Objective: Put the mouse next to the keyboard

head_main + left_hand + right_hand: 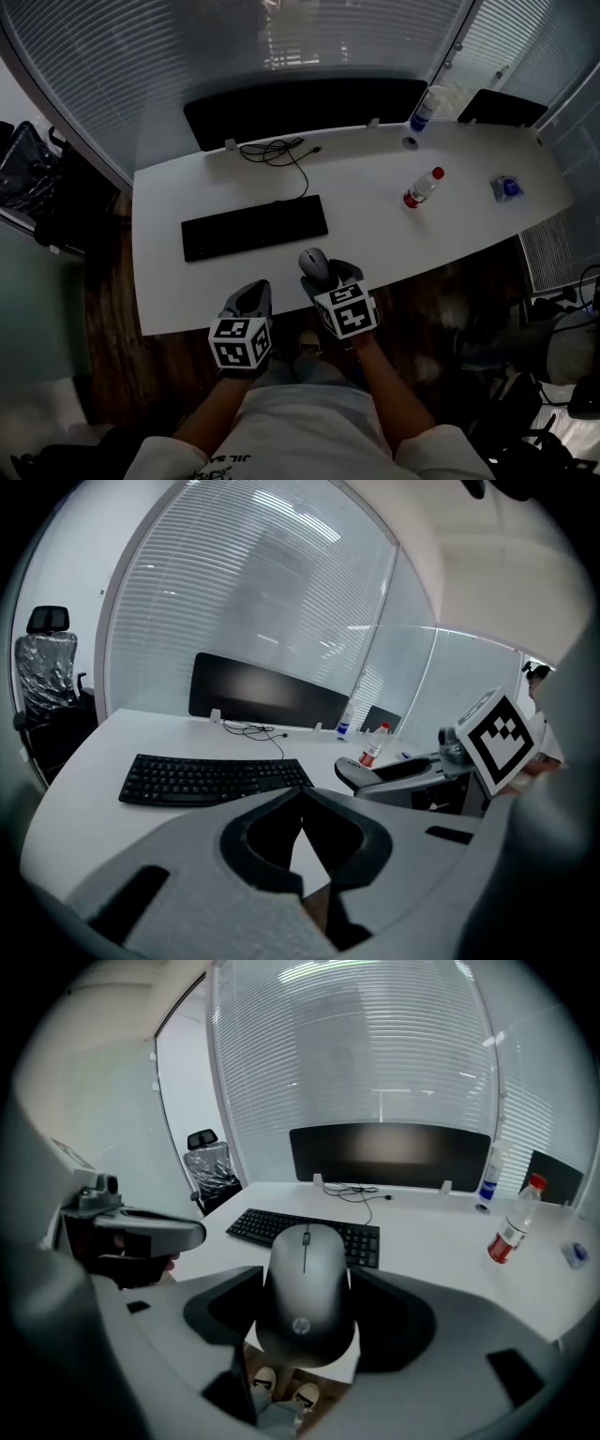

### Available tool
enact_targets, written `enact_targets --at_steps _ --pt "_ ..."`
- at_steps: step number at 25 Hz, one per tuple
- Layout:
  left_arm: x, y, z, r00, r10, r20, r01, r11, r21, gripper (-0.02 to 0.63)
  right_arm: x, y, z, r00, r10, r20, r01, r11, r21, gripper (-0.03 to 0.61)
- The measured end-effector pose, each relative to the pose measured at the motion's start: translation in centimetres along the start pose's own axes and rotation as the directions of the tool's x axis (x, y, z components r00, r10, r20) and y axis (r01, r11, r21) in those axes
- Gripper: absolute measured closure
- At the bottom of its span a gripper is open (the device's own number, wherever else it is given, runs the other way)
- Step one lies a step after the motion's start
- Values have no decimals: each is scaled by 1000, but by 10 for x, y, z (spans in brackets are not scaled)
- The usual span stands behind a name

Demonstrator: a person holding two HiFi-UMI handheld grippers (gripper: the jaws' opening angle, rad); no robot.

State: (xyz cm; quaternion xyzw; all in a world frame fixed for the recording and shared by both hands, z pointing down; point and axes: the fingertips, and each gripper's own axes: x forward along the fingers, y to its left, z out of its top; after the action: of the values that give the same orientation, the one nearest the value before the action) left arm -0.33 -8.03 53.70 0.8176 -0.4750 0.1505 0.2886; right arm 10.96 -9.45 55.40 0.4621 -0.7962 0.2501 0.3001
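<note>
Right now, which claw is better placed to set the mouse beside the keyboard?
Right. The right claw is closed on the mouse, just short of the keyboard and near its right end. The left claw is shut on nothing, so it would first need a handover.

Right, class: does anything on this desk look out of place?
The mouse is clamped in the right gripper at the desk's near edge, apart from the keyboard. Behind the keyboard a cable lies in a loose tangle, one end free.

rear of grey oval mouse hidden by right gripper, small blue item on white desk too small to be identified
</note>
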Motion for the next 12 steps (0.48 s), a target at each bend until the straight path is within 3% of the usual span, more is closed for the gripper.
enact_targets --at_steps 12 --pt "41 -14 2 999 -1 -34 2 1000 18 612 26 -109 -20 988 -146 -52 153 976 157 285"
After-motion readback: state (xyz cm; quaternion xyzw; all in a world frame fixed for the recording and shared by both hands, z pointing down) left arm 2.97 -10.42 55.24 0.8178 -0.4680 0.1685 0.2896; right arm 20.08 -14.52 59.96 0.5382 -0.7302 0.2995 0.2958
